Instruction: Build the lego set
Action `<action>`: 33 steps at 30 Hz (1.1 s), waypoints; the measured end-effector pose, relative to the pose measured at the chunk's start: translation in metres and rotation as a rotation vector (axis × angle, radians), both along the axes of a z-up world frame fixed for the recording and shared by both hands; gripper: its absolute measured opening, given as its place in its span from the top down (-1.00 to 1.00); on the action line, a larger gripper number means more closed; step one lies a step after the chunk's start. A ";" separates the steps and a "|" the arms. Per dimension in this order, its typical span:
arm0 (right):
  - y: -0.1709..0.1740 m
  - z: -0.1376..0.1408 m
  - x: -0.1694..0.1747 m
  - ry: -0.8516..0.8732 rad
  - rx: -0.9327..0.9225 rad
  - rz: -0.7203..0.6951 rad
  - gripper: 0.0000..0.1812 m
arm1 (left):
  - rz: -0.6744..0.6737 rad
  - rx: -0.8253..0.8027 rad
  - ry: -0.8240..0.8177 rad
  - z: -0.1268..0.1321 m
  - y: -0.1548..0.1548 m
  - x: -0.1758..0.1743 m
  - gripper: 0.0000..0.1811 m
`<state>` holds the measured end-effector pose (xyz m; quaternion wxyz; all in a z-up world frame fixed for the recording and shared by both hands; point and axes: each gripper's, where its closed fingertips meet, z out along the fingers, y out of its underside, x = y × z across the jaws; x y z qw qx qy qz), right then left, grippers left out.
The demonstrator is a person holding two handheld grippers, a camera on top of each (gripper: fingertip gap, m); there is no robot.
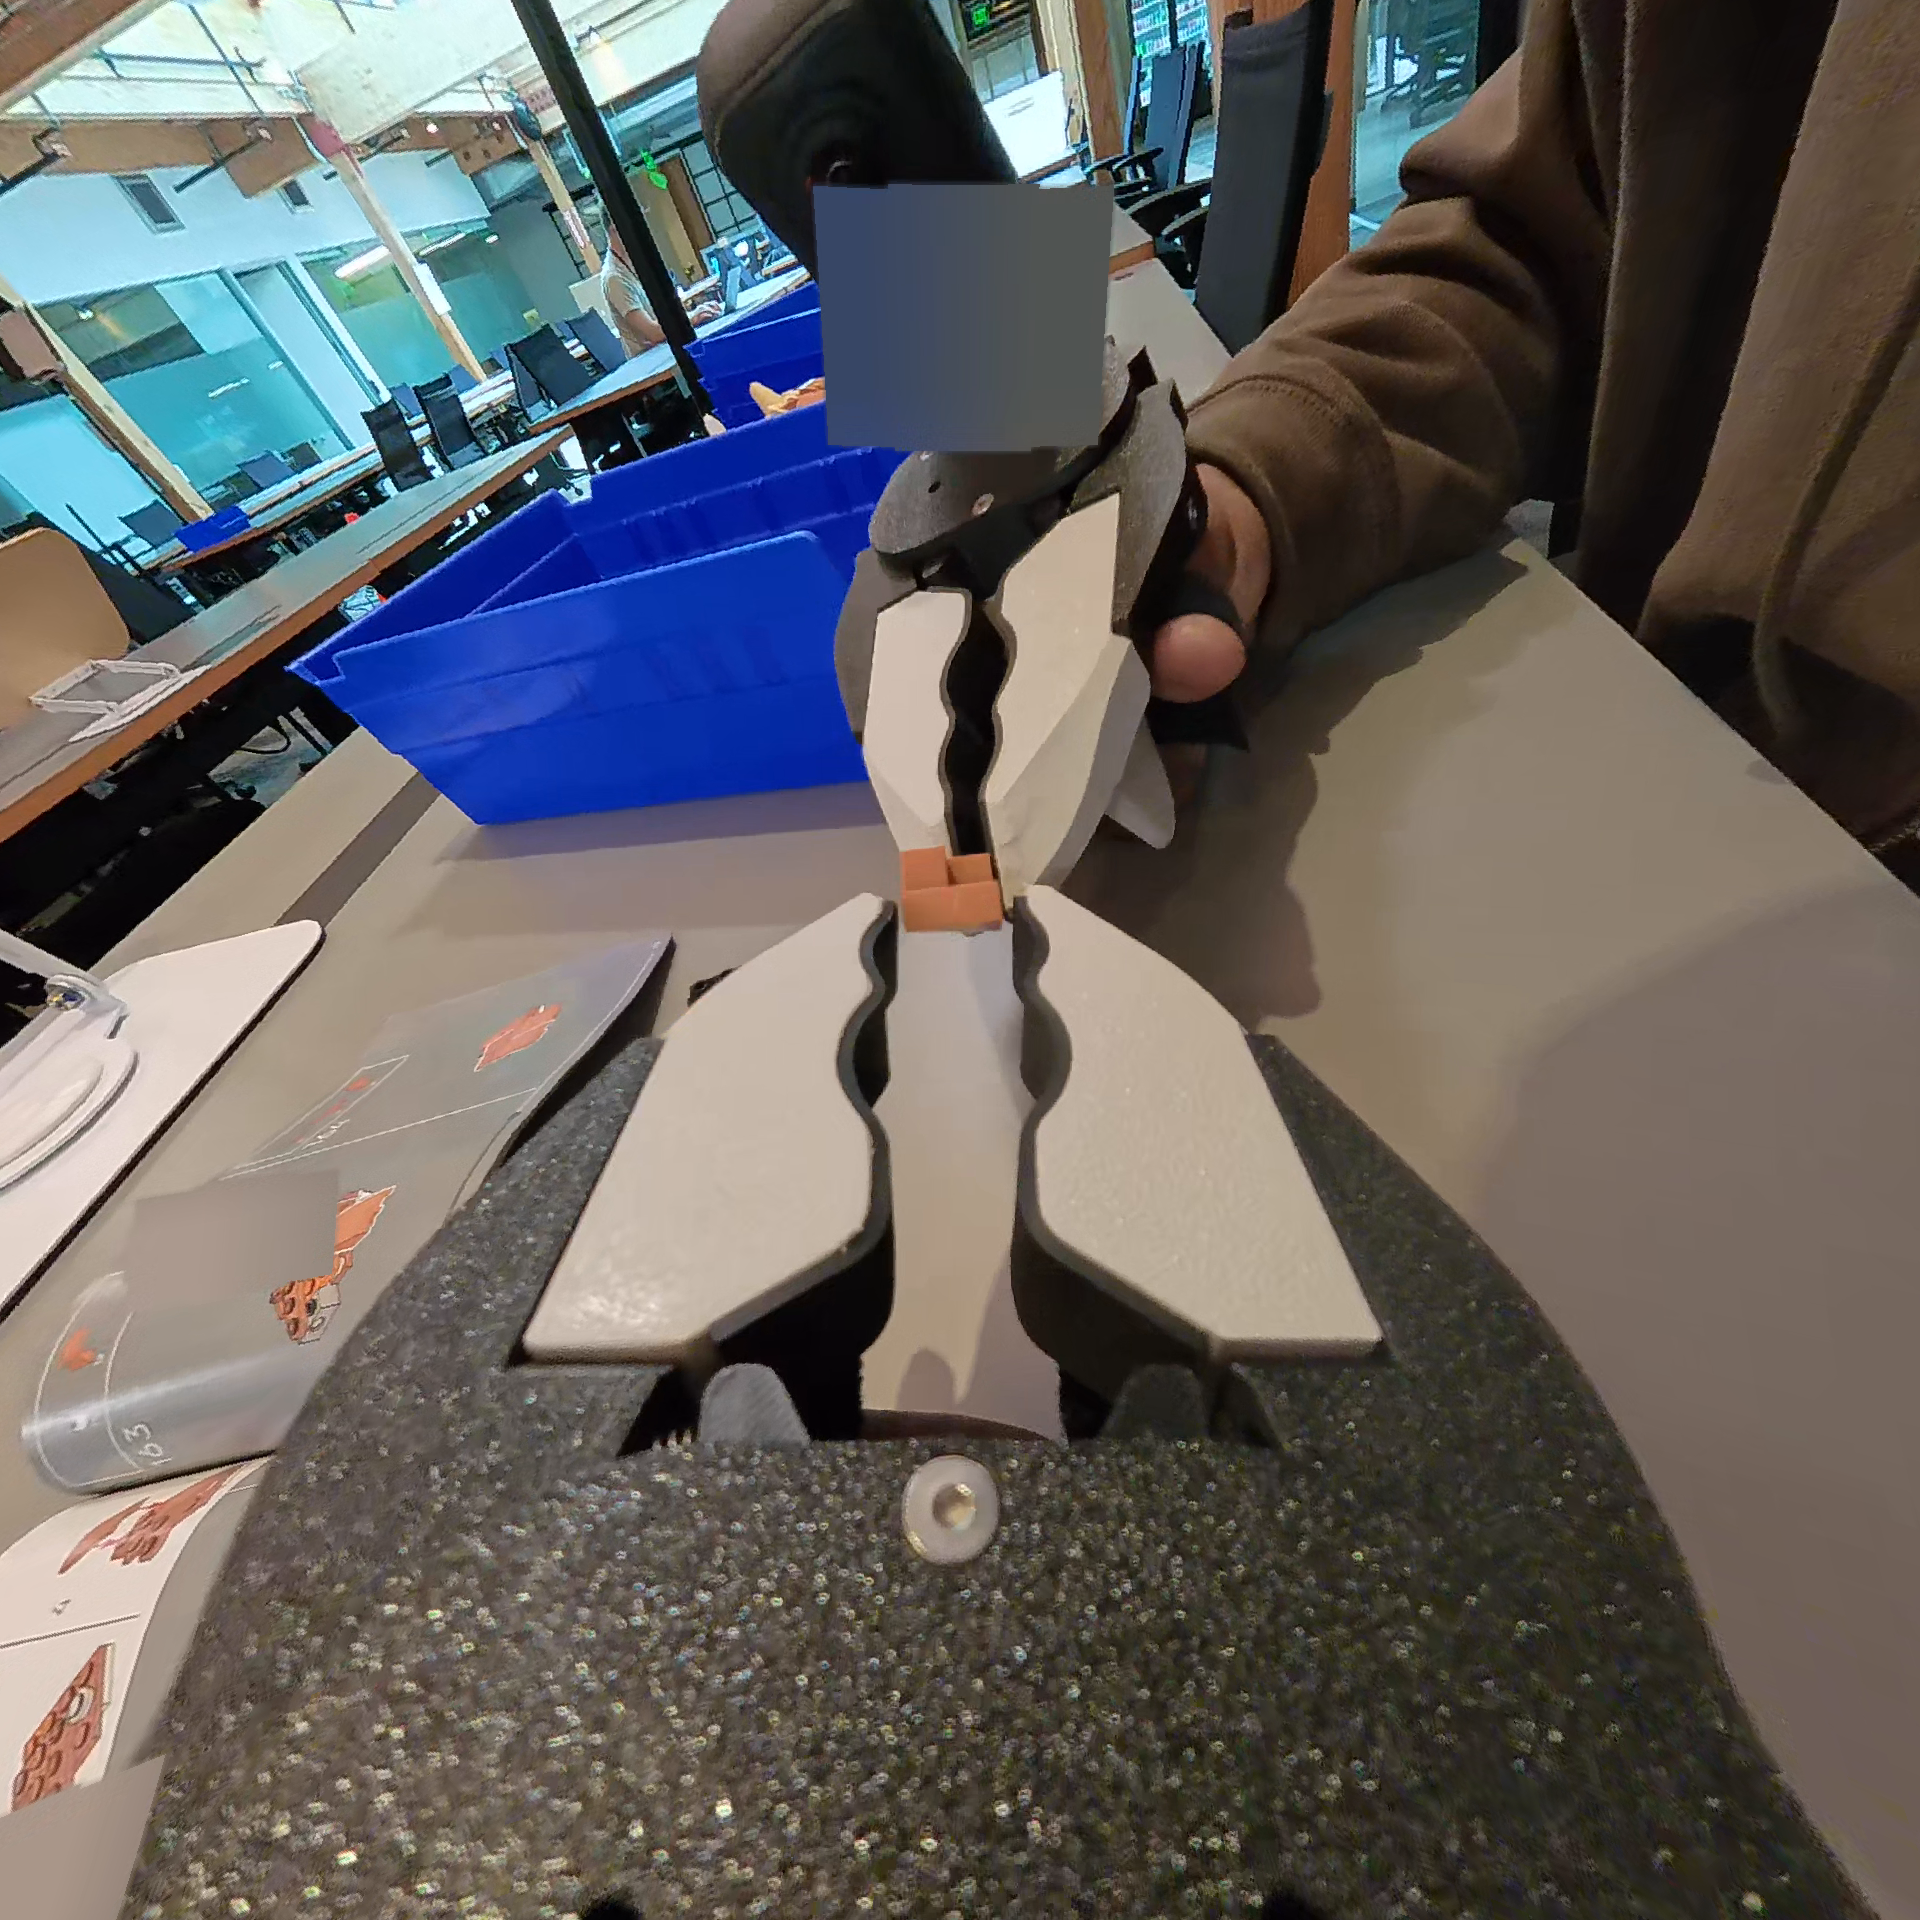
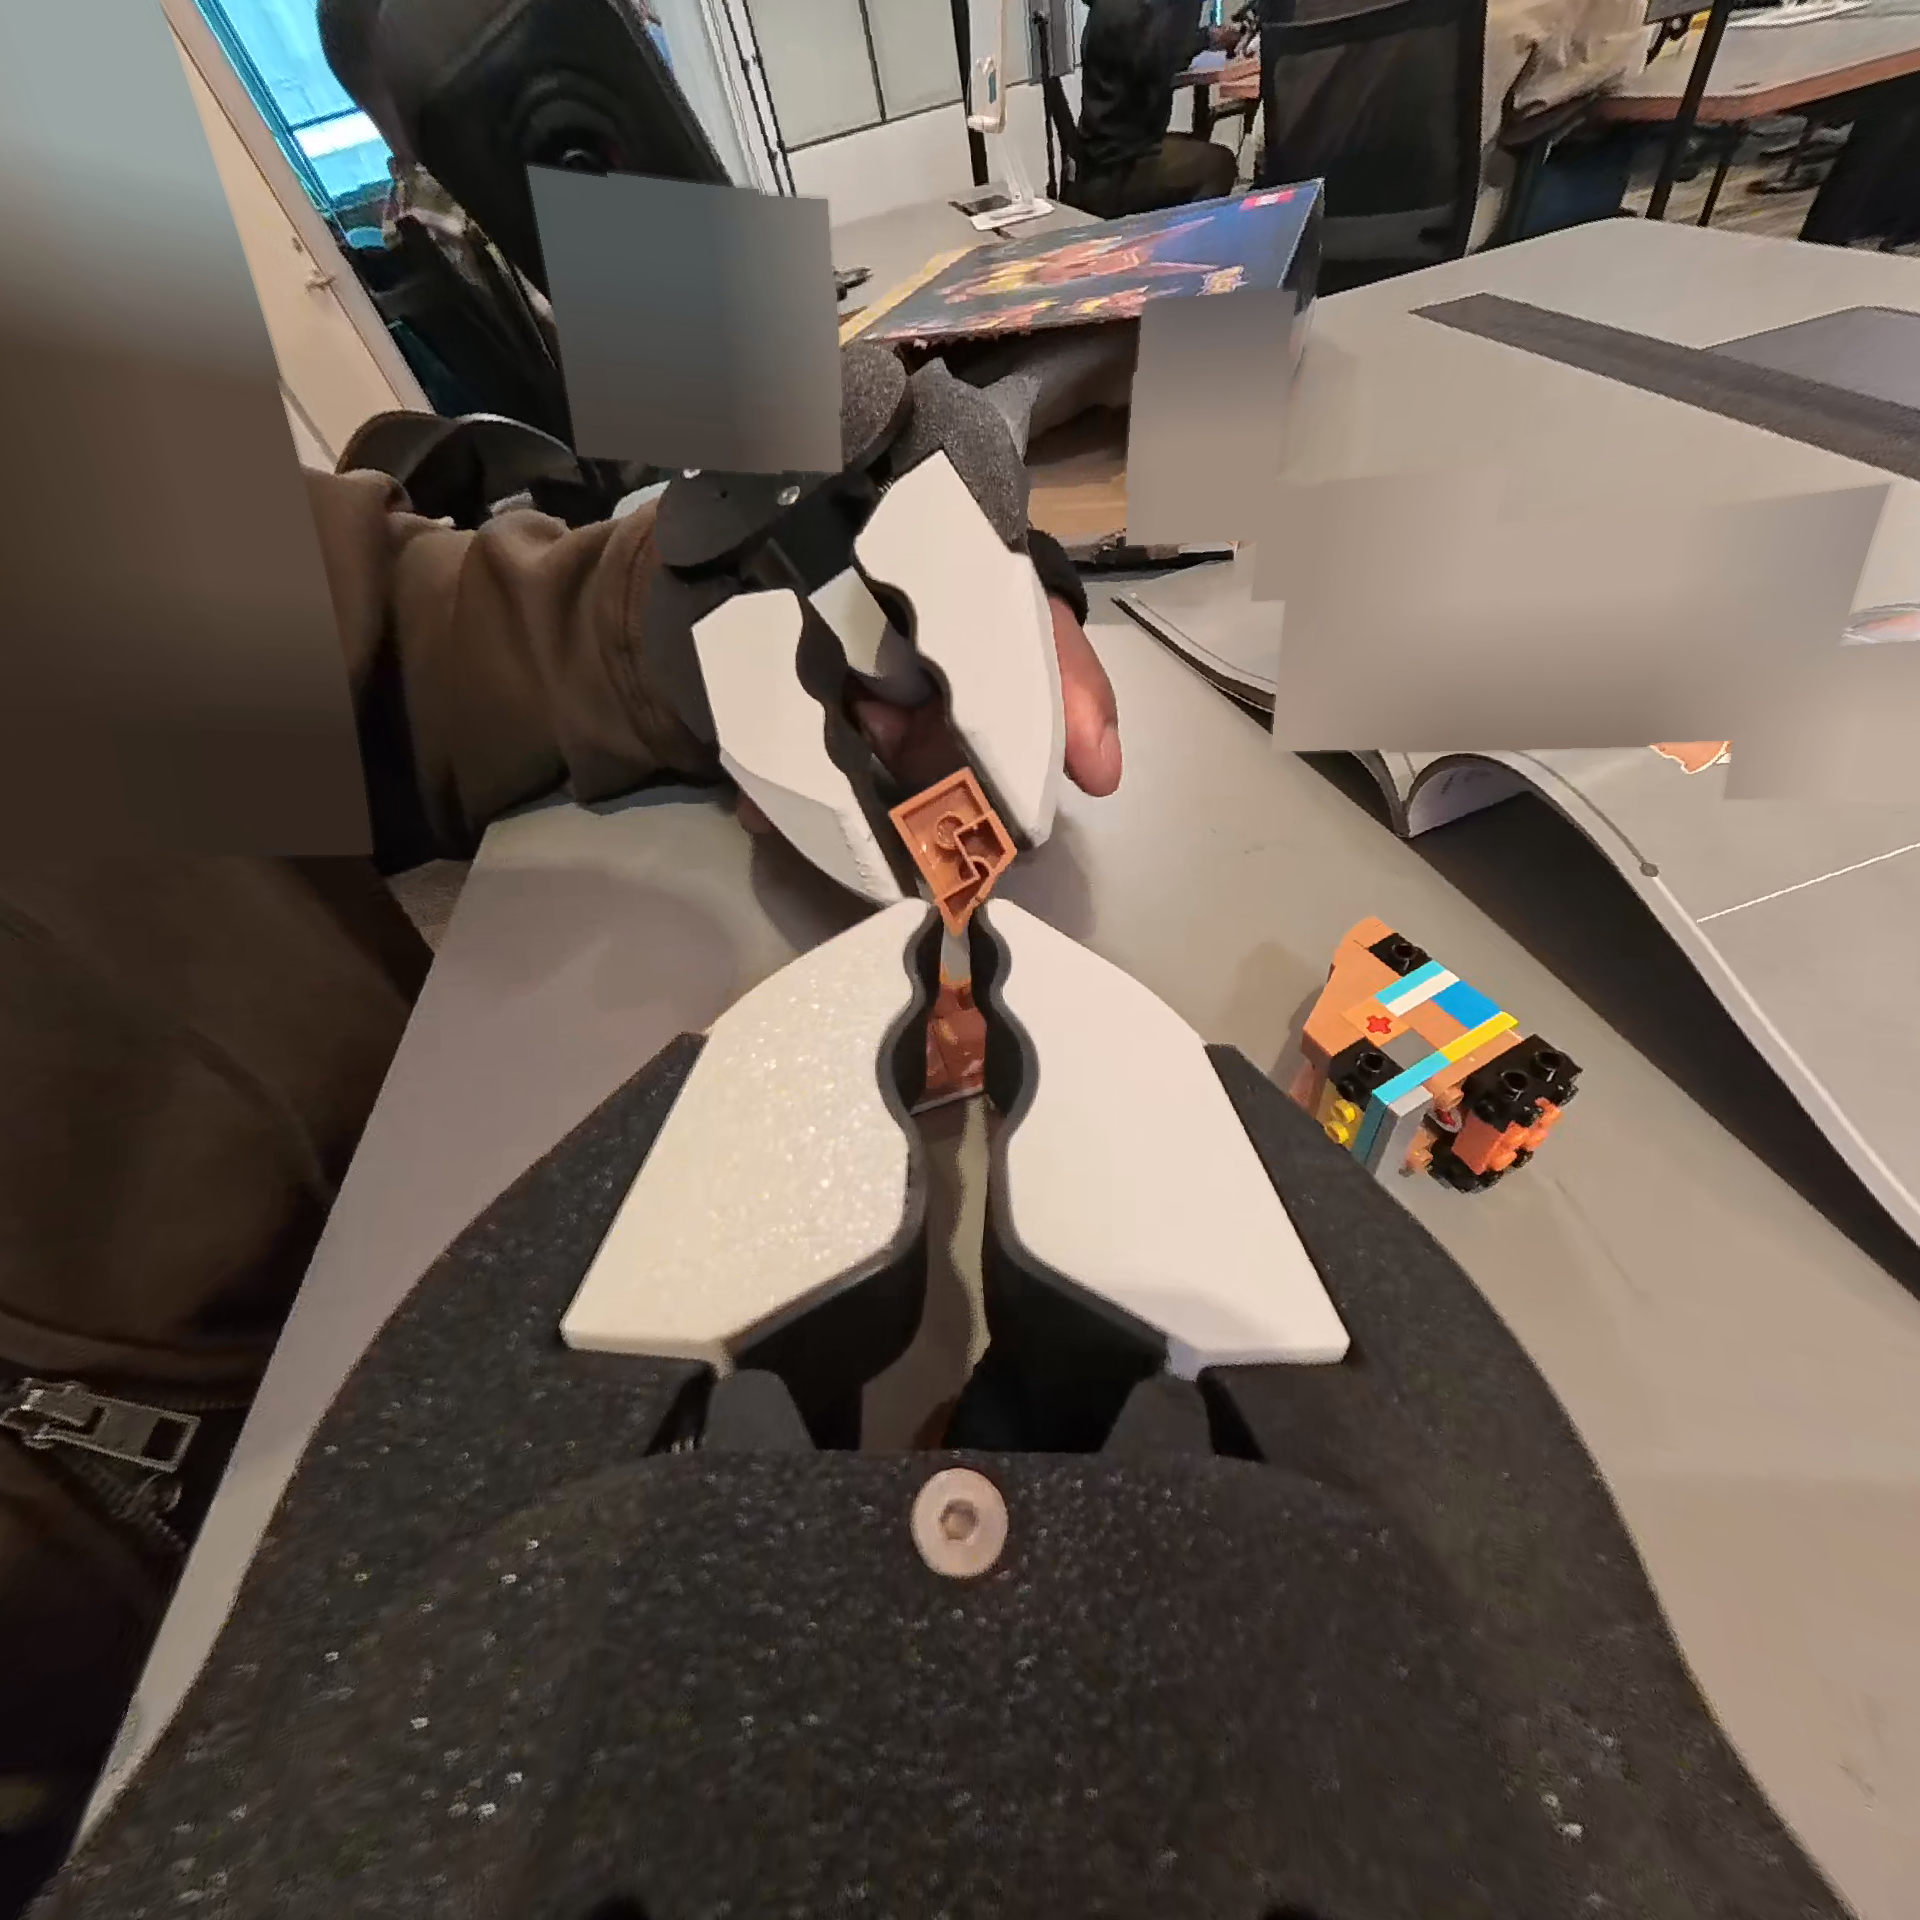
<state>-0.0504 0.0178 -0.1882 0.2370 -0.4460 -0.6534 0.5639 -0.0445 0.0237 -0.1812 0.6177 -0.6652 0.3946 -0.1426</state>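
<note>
My left gripper [image 1: 956, 909] is shut on a small orange-brown brick [image 1: 951, 896] at its fingertips. The right wrist view shows this brick's hollow underside [image 2: 951, 836] between the left gripper's [image 2: 954, 857] white fingers. My right gripper [image 2: 958, 920] is shut on a thin brown piece [image 2: 951, 1034], held edge-on, whose top end touches the brick. In the left wrist view the right gripper [image 1: 982, 852] comes down from above, tips against the brick. Both are held above the grey table [image 1: 1455, 1039].
Blue bins [image 1: 623, 675] stand behind the grippers on the left. Instruction booklets [image 1: 457, 1070] lie at the near left. A part-built multicoloured lego model [image 2: 1423, 1070] sits on the table to the right. A lego box [image 2: 1091, 270] and an open manual [image 2: 1507, 800] lie farther back. My two grippers' fingertips are within a few centimetres of each other.
</note>
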 end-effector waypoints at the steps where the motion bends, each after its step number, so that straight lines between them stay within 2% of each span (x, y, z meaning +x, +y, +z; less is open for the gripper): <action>1: 0.000 0.001 0.000 0.002 -0.009 0.002 0.95 | 0.002 0.001 -0.007 0.001 0.000 0.000 0.77; 9: -0.004 0.000 0.003 0.003 0.012 0.034 0.96 | -0.028 -0.006 -0.059 0.007 -0.003 0.002 0.81; 13: 0.007 -0.013 0.006 -0.026 0.194 0.027 0.84 | -0.013 -0.008 -0.045 0.008 -0.003 -0.006 0.81; 18: 0.019 -0.039 0.013 -0.101 0.424 0.065 0.81 | -0.016 -0.071 0.046 -0.006 -0.008 -0.014 0.81; 26: 0.008 -0.064 0.005 -0.164 0.579 0.239 0.85 | -0.034 -0.127 0.076 -0.019 -0.010 -0.017 0.82; 33: 0.003 -0.065 -0.002 -0.136 0.597 0.355 0.82 | -0.054 -0.164 0.074 -0.026 -0.013 -0.020 0.82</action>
